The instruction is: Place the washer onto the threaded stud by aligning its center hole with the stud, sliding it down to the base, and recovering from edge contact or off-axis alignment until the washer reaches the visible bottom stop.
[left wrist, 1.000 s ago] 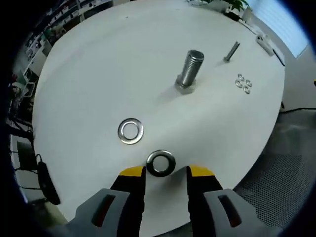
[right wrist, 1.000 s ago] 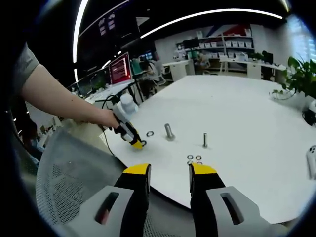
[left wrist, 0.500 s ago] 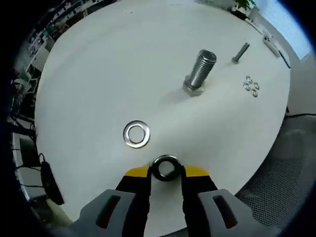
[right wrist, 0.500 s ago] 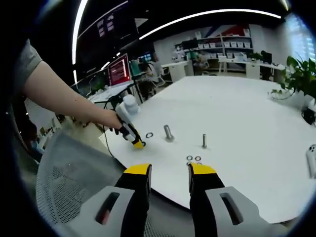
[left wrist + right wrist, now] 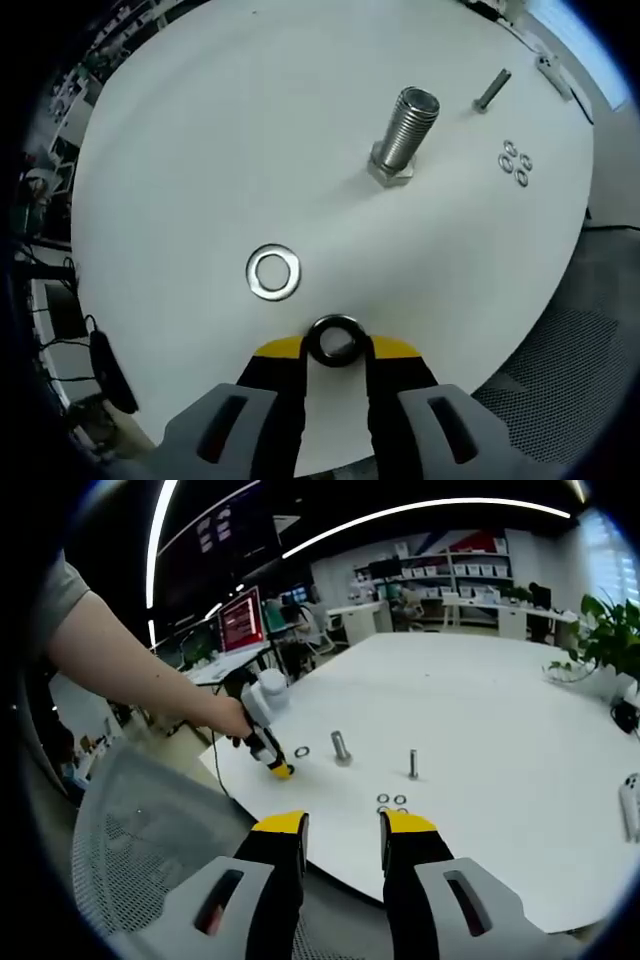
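Observation:
In the left gripper view my left gripper [image 5: 335, 346] is shut on a steel washer [image 5: 336, 339], held between its yellow tips just above the white table [image 5: 200, 150]. A second washer [image 5: 274, 272] lies flat on the table to the left of it. The large threaded stud [image 5: 404, 133] stands upright on its hex base farther ahead. In the right gripper view my right gripper [image 5: 342, 825] hangs open and empty off the table's near edge. There the left gripper [image 5: 278, 770] shows small in a person's hand, with the flat washer [image 5: 302, 751] and stud [image 5: 341, 747] beside it.
A thin bolt [image 5: 492, 89] and a cluster of several small washers [image 5: 516, 163] lie beyond the stud. A mesh chair [image 5: 140, 830] sits below the table edge. The person's arm [image 5: 130, 670] reaches in from the left. A plant [image 5: 610, 640] stands at the far right.
My left gripper closed from open onto the near washer, then lifted slightly with it. The right gripper stayed open and nearly still.

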